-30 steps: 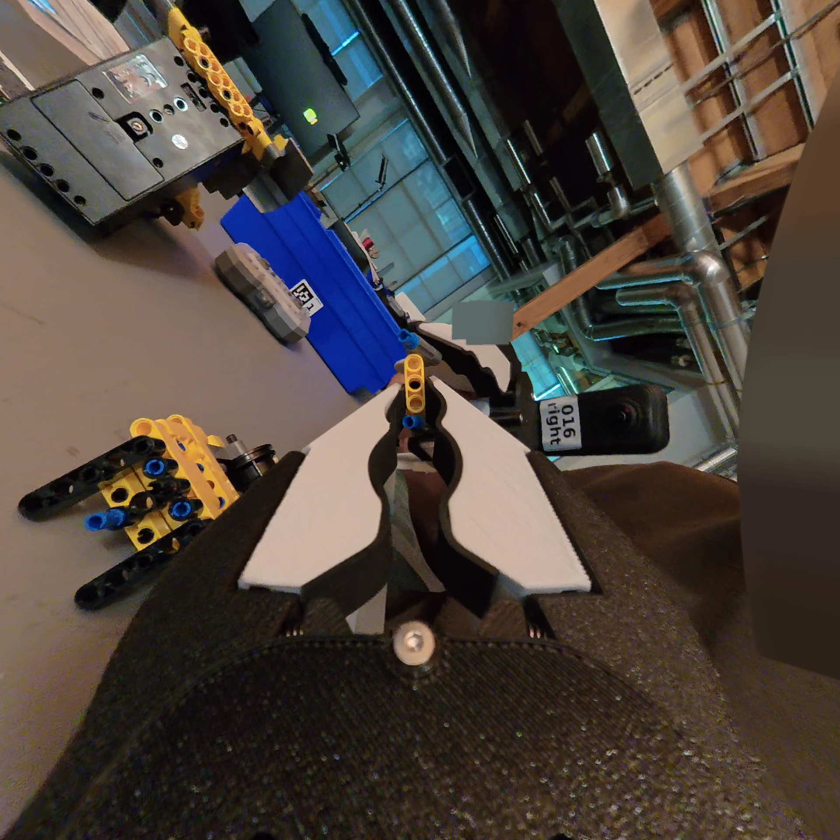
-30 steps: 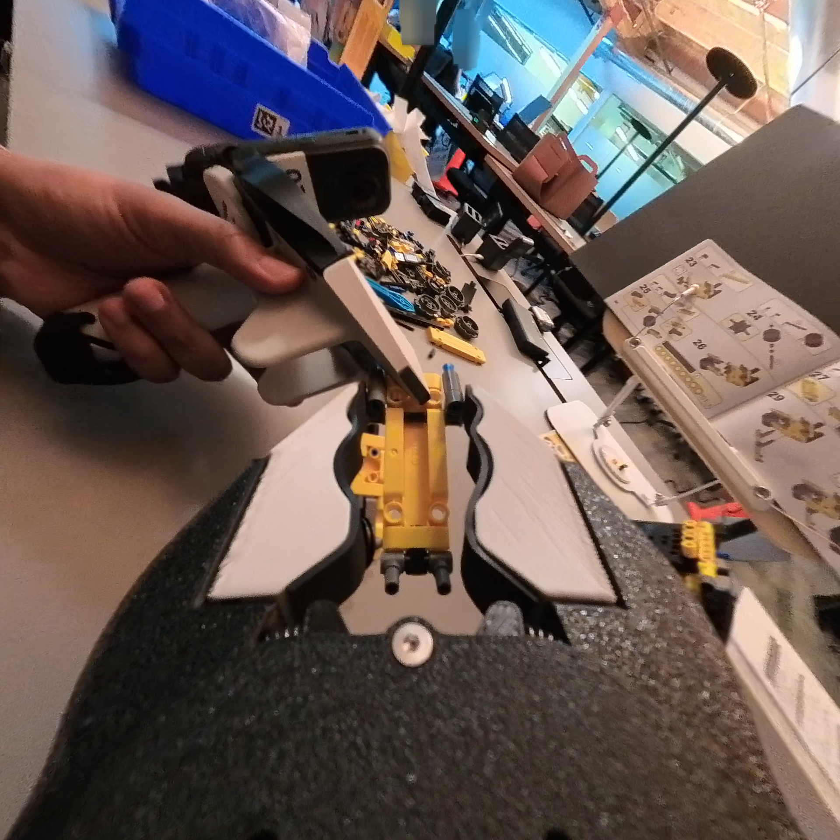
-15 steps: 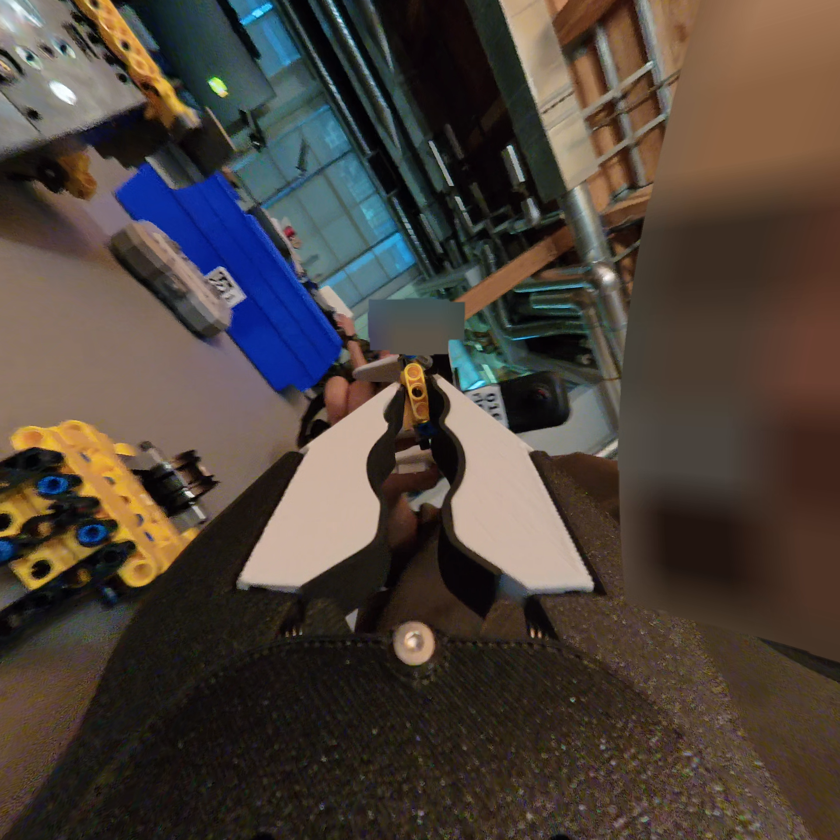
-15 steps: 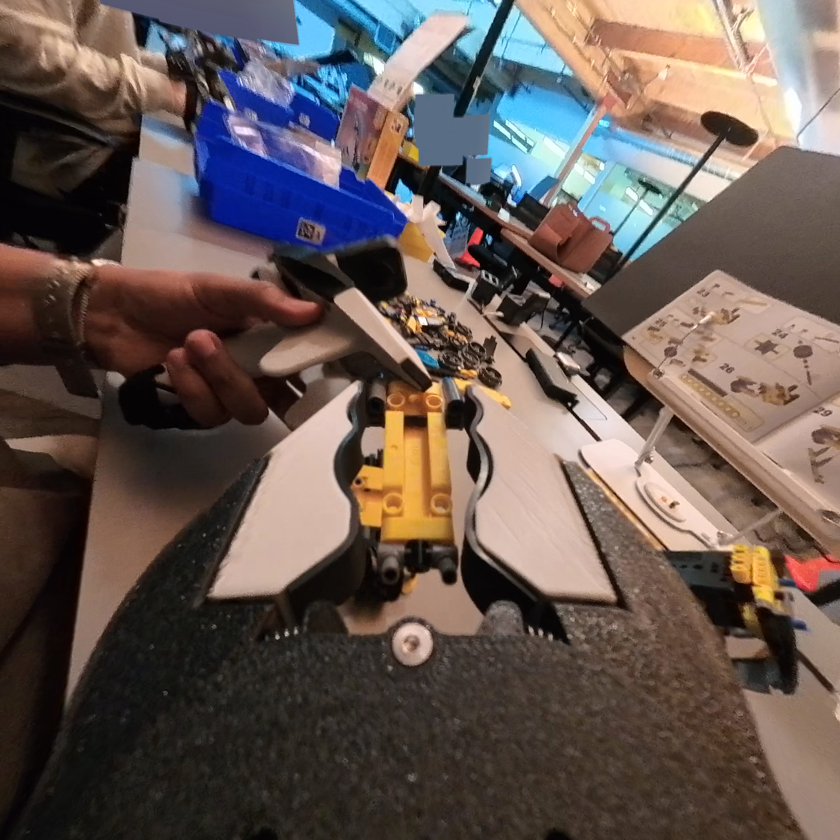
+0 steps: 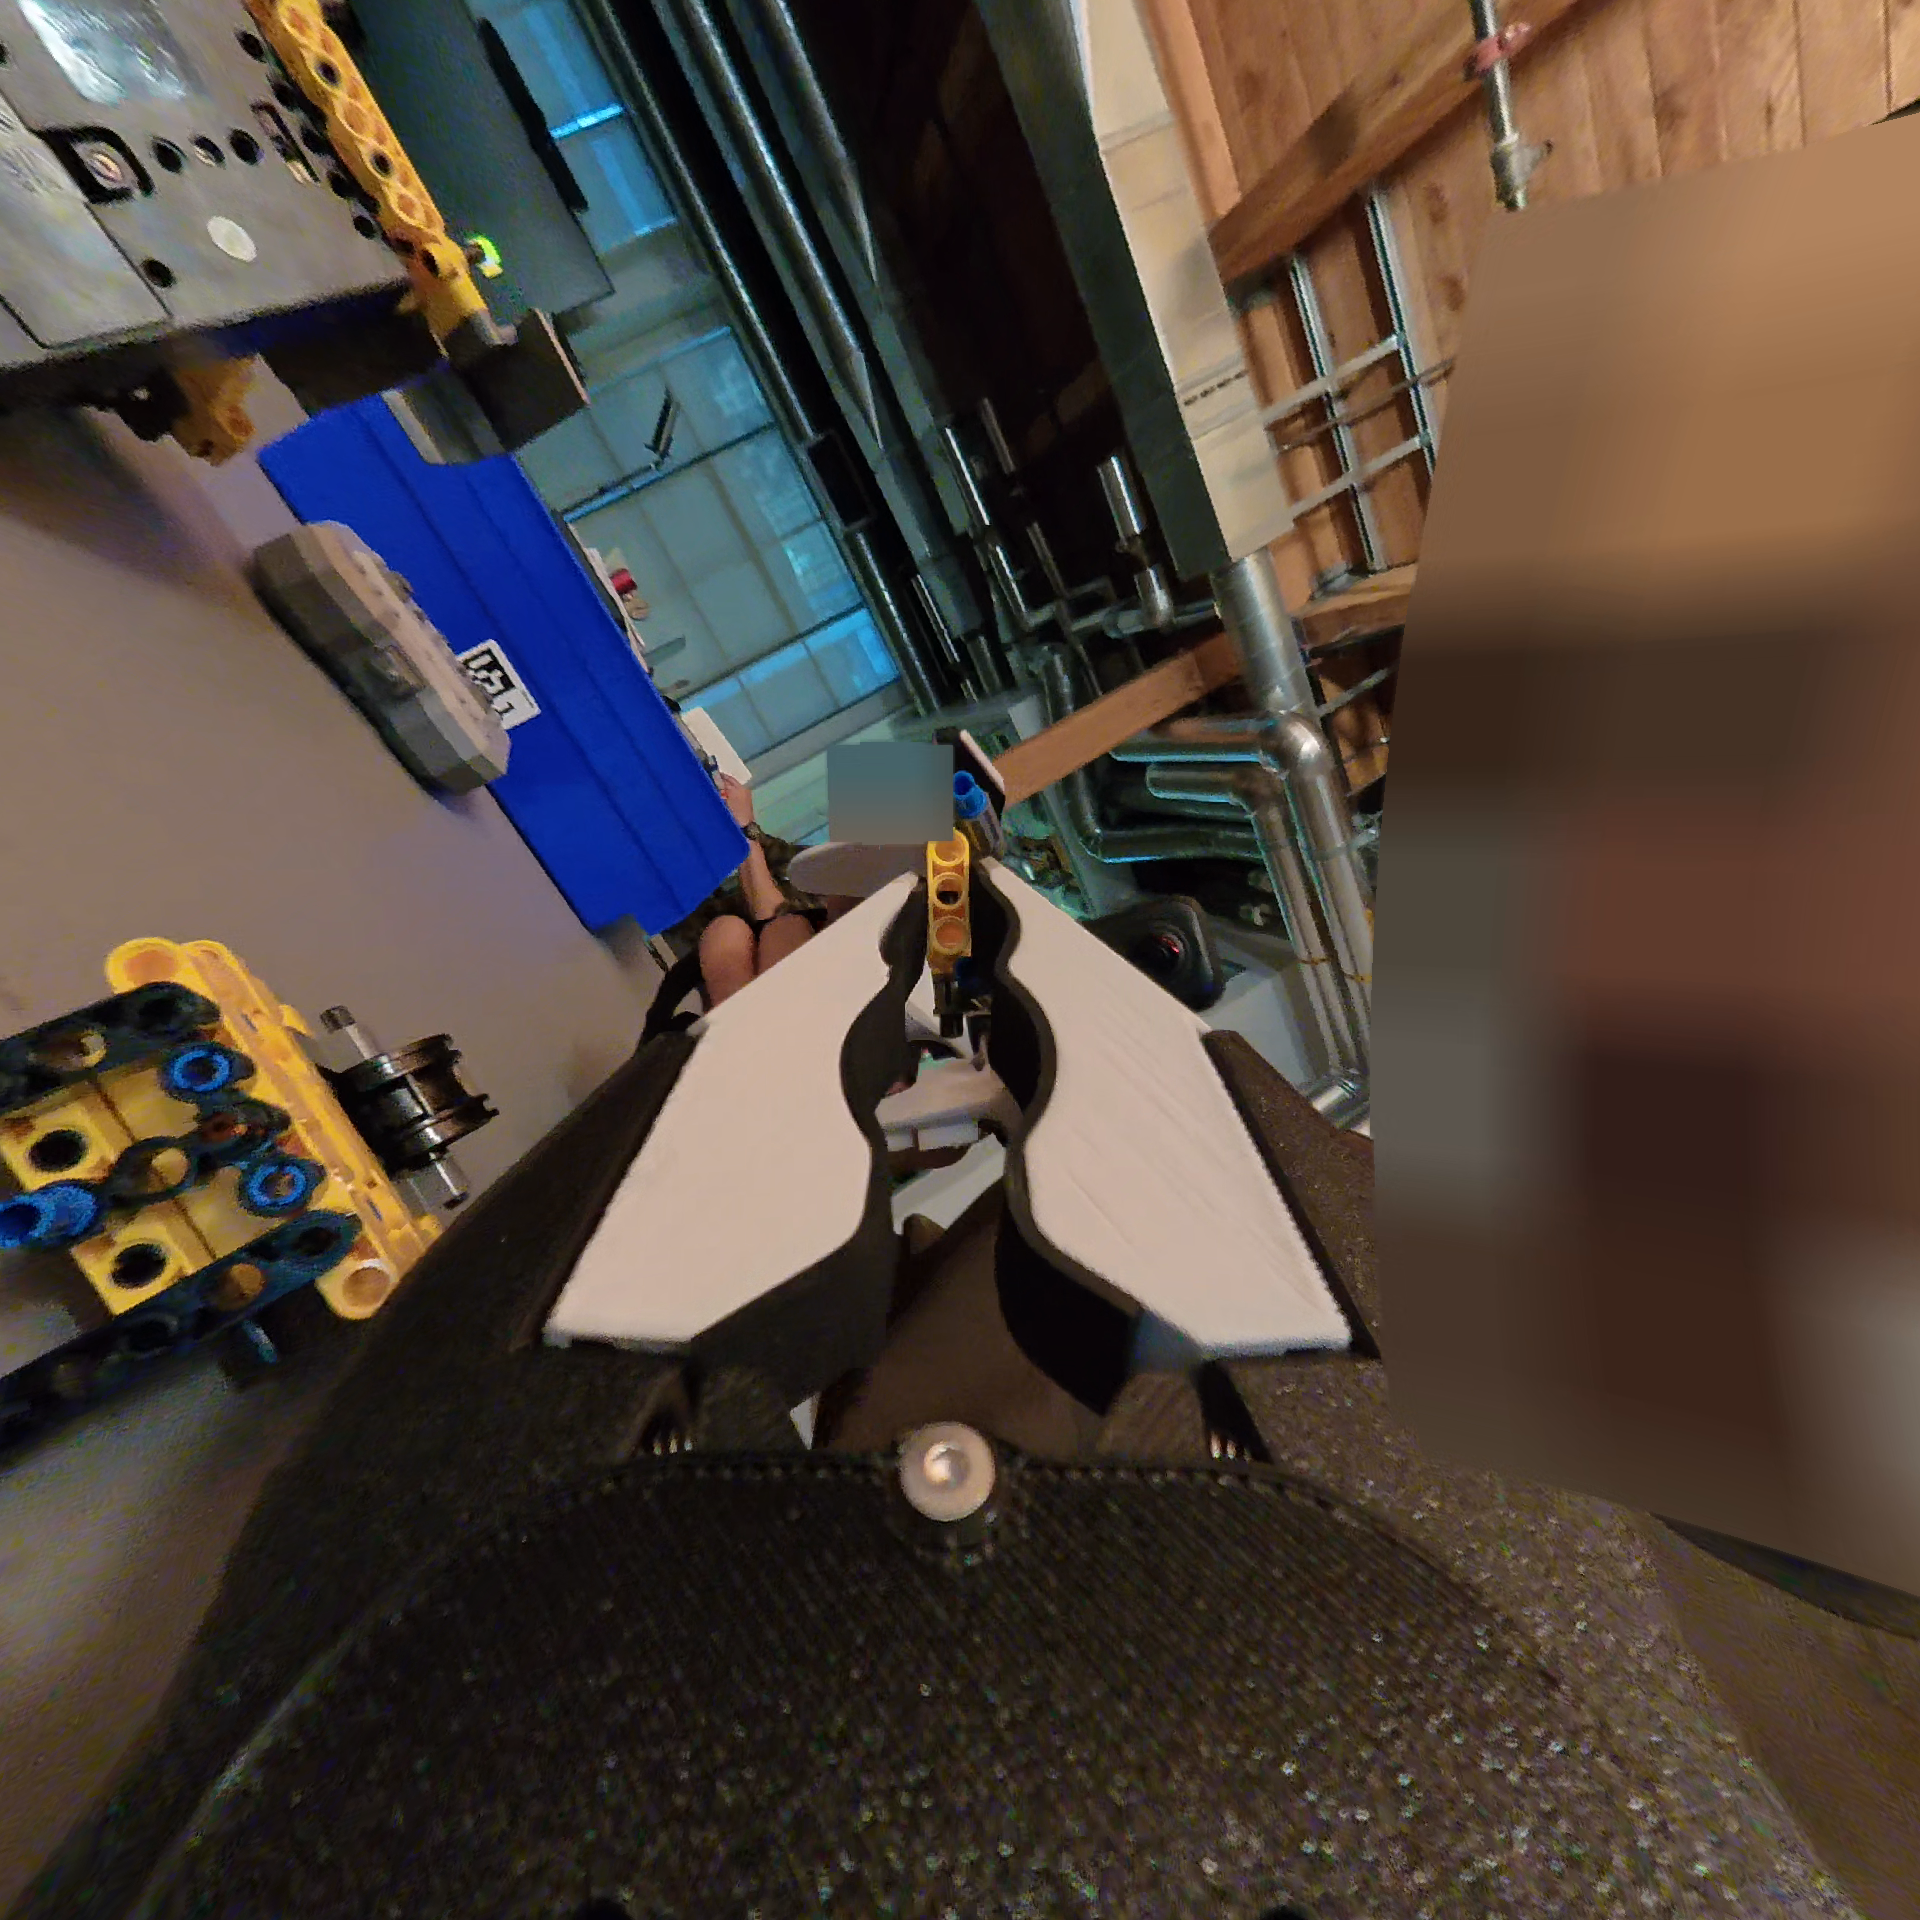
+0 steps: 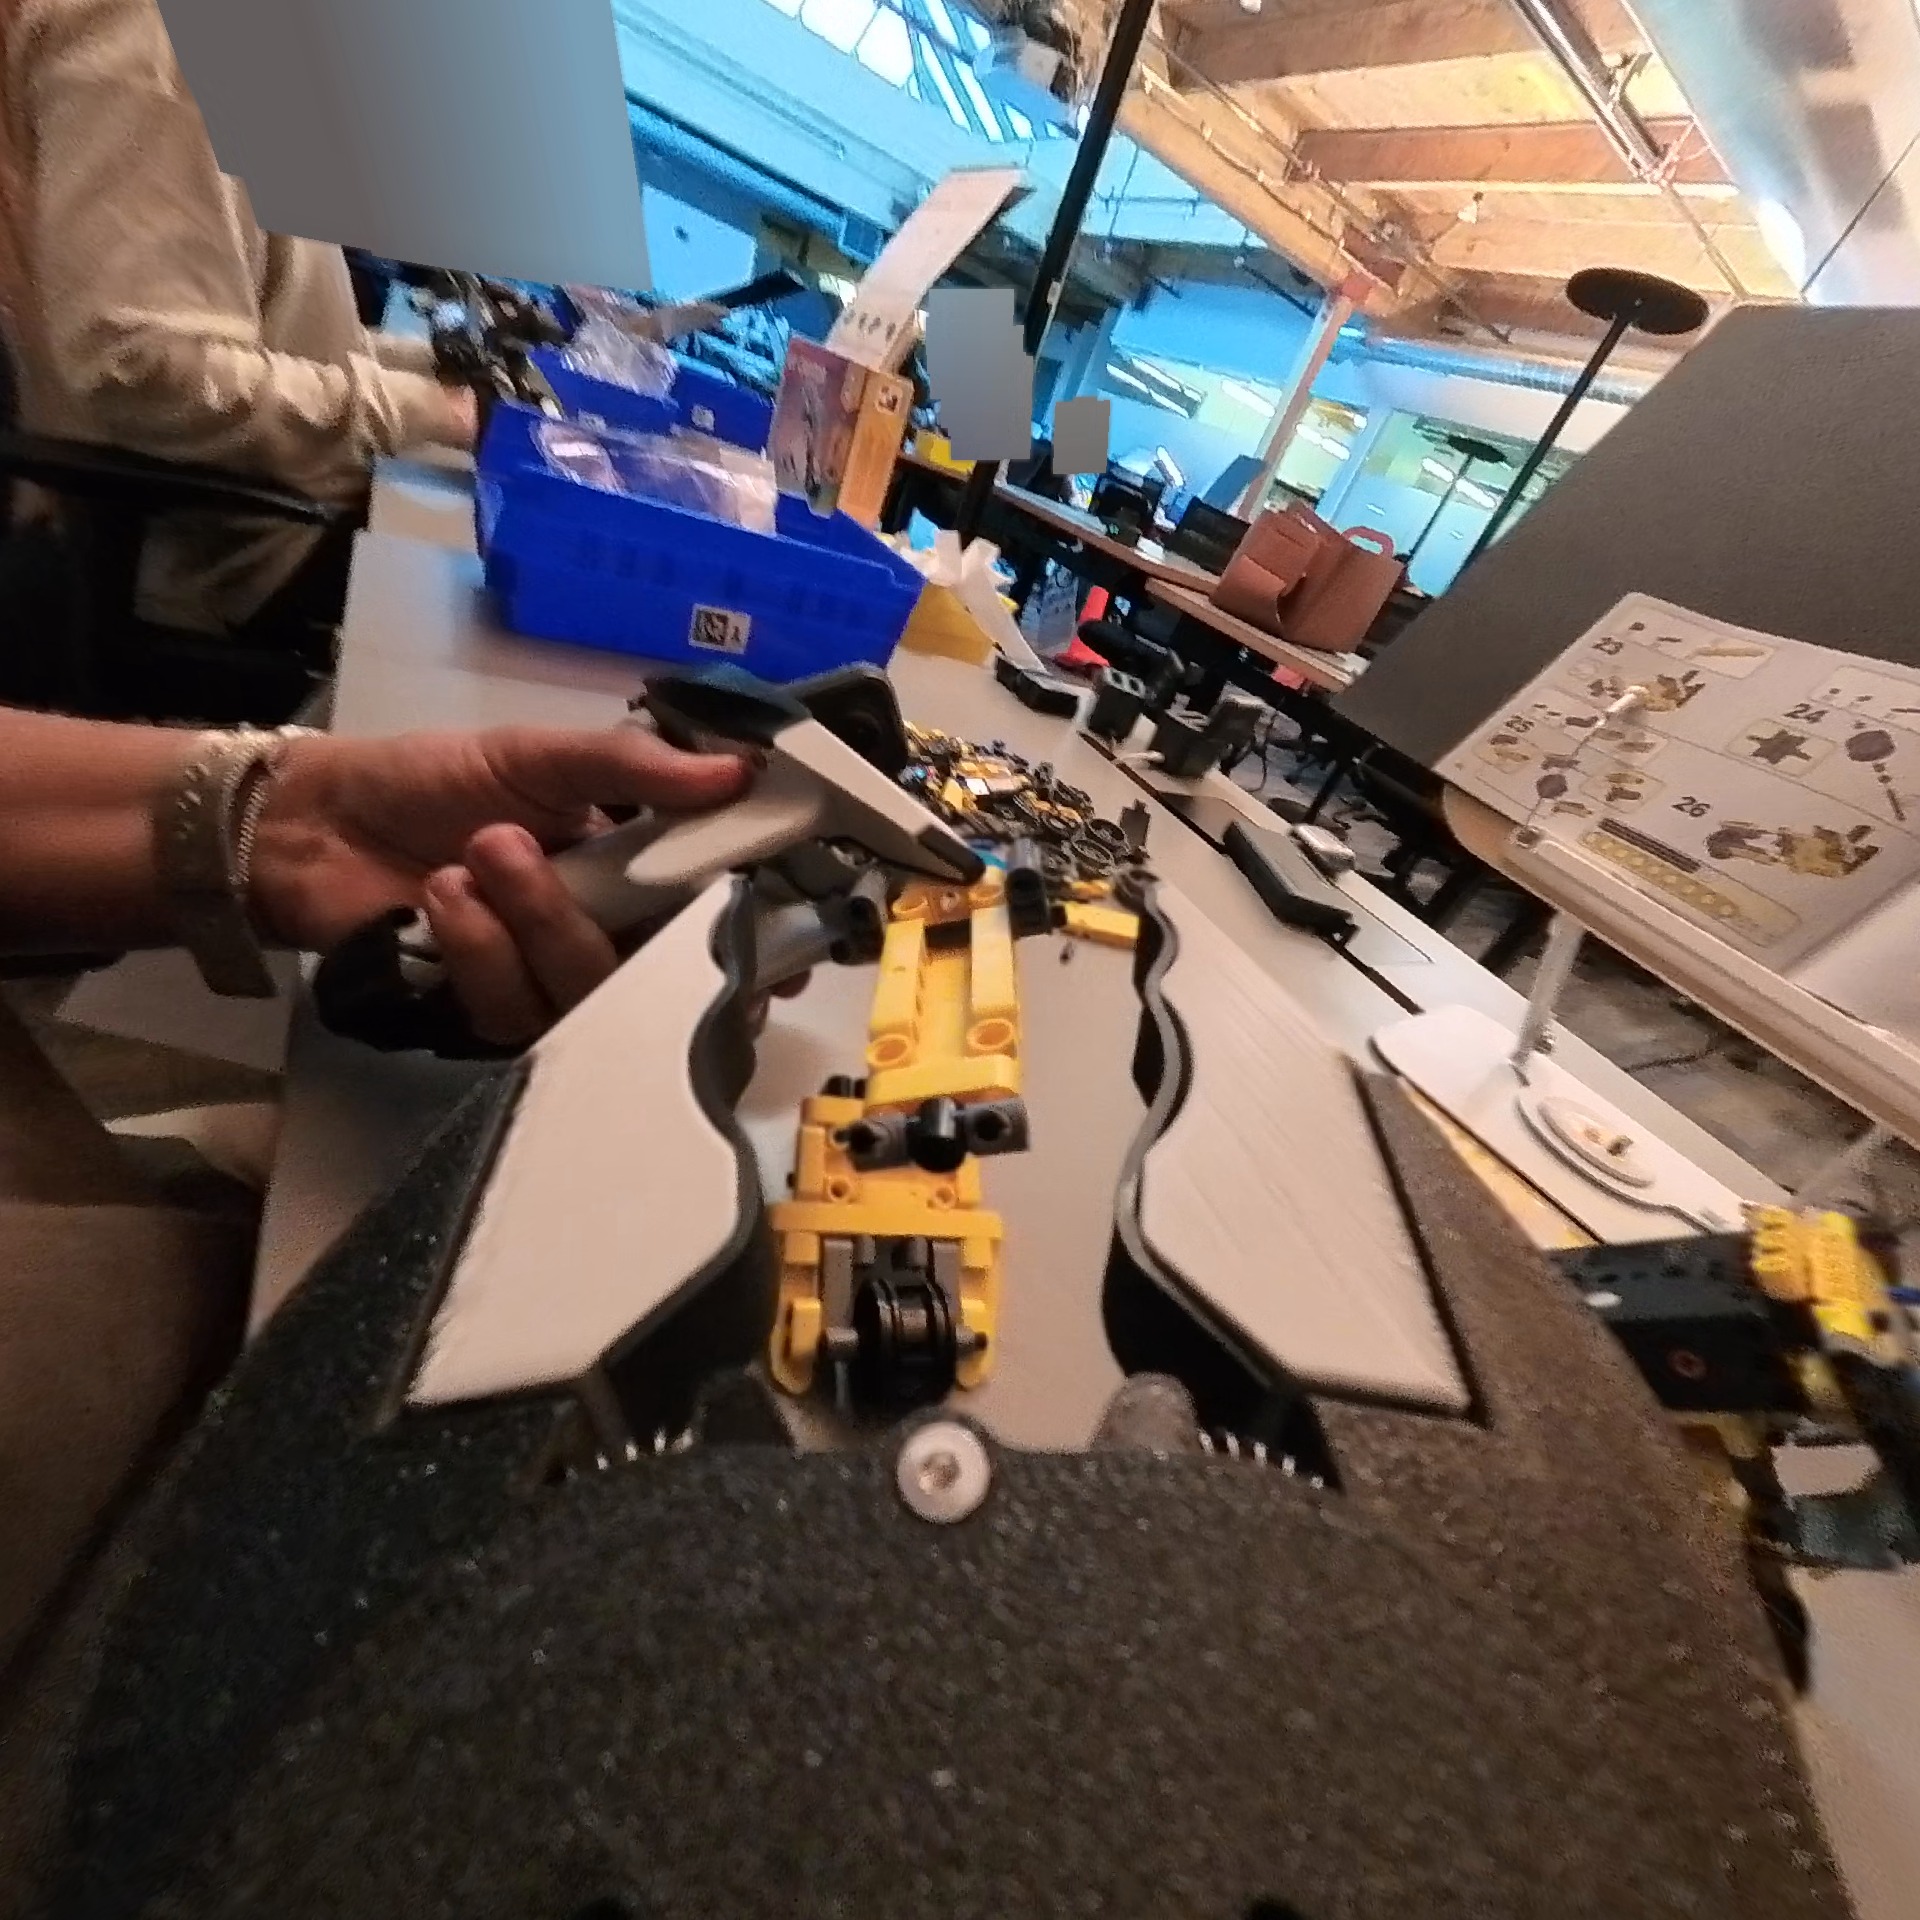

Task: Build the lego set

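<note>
the left gripper [image 5: 948, 914] is pinched nearly closed on the short yellow plastic beam with round holes [image 5: 948, 906], up at the centre of the left wrist view, a blue pin [image 5: 968, 798] showing just above it. seen at the middle of the right wrist view, its tips sit against the far end of the long yellow and black brick assembly [image 6: 914, 1122].

the right gripper [image 6: 940, 935] stands spread wide around that assembly, its fingers [image 6: 1226, 1081] apparently clear of it on both sides; whether the assembly rests on the grey table [image 6: 416, 665] i cannot tell.

with nothing clamping it, a push from the left could slide or twist the assembly, or the small beam could slip from its narrow hold. a blue plastic bin [image 6: 665, 582] sits upper left, an open instruction booklet [image 6: 1704, 769] far right.
</note>
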